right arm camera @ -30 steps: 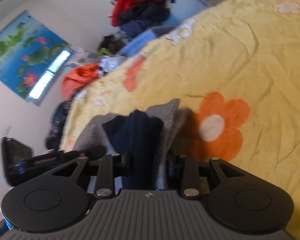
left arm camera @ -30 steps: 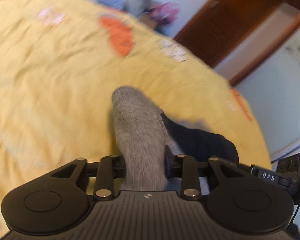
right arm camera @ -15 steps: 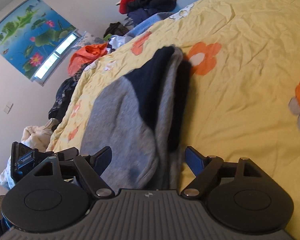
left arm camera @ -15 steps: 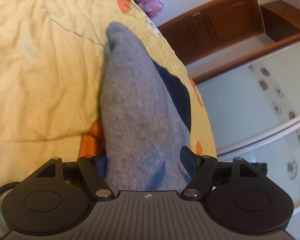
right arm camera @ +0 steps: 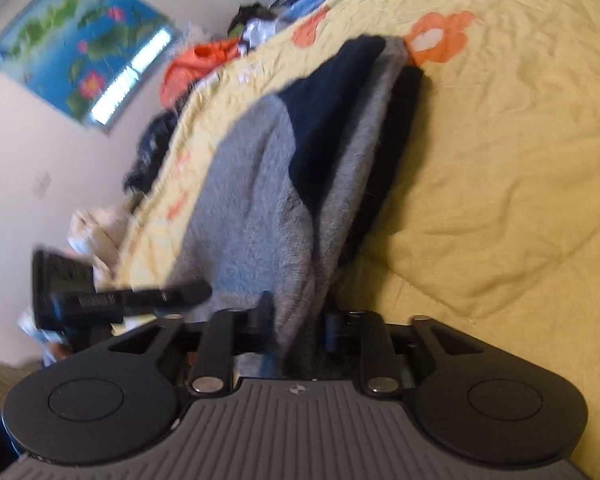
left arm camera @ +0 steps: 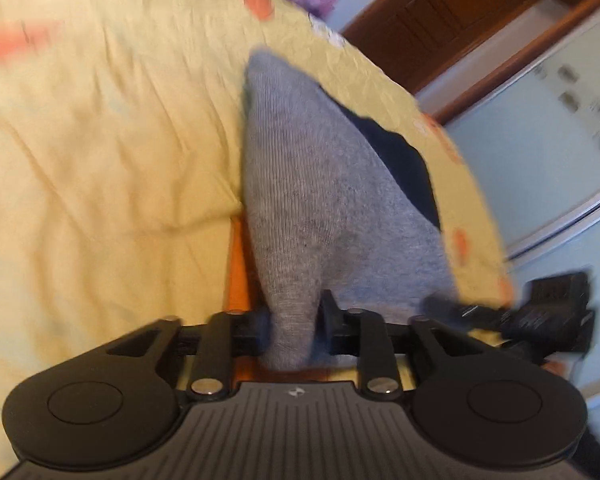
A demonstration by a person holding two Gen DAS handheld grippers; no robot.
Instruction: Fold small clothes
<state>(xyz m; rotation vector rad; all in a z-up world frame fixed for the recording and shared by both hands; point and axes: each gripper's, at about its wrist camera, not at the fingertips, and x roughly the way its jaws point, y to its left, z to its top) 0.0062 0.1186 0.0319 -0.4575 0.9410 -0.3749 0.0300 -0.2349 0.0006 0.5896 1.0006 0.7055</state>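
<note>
We see our left gripper (left arm camera: 294, 326) and right gripper (right arm camera: 296, 326), jaws just narrowed, each pinching the grey-and-navy socks (left arm camera: 320, 200) on the yellow bedspread (left arm camera: 100, 160).

Knit wool-like cloth on crumpled cotton-like bedding

The grey sock (left arm camera: 320, 208) is finely ribbed knit, matt and slightly fuzzy, with a darker navy section (right arm camera: 324, 120) of the same soft weave. The yellow quilt (left arm camera: 100, 160) is matt, creased cloth printed with orange flowers. The left gripper (left arm camera: 294, 328) and right gripper (right arm camera: 296, 328) are matt black plastic (ribbed on the housing) with shiny metal rivets. The cabinet (left arm camera: 460, 12) is glossy brown wood.
</note>
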